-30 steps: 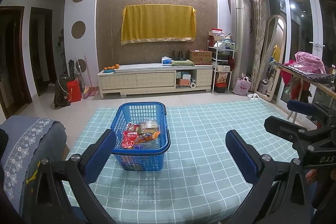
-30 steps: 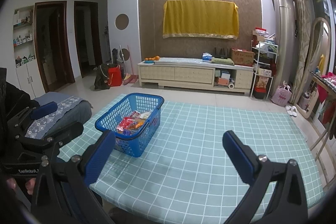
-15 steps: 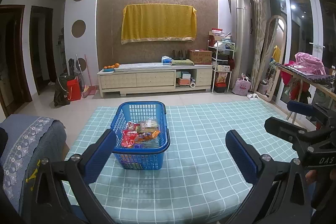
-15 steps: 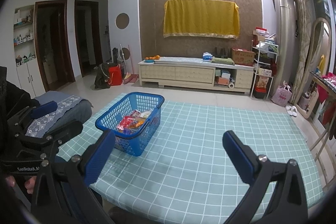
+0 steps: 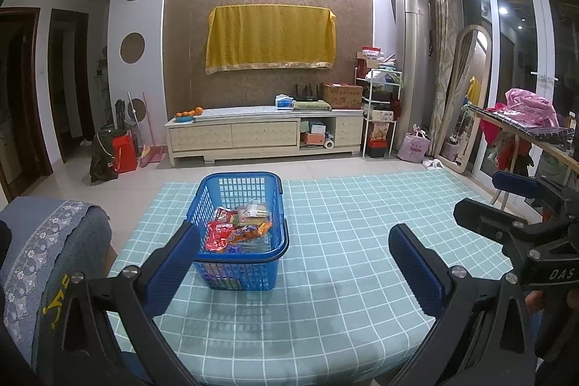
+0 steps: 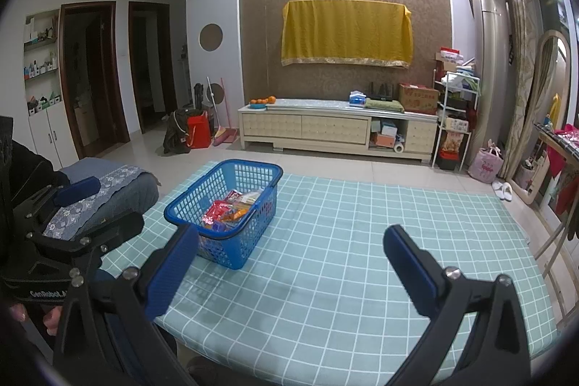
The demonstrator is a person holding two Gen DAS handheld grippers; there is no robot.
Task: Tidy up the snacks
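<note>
A blue basket [image 5: 240, 228] of snack packets [image 5: 237, 227] sits near the checked table's [image 5: 343, 241] left edge. The left gripper [image 5: 293, 252] and right gripper [image 6: 289, 252] hover with jaws spread wide, holding nothing.

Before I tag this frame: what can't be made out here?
- Snacks: count and labels, too small and overlapping in both views.
- Lowest packets: screened by the basket mesh.
- Table: near edge hidden behind the left gripper and right gripper, both with jaws open.
- Hands: mostly cut off at the frame edges.

Snack packets [image 5: 237, 230] labels too small to read.
</note>
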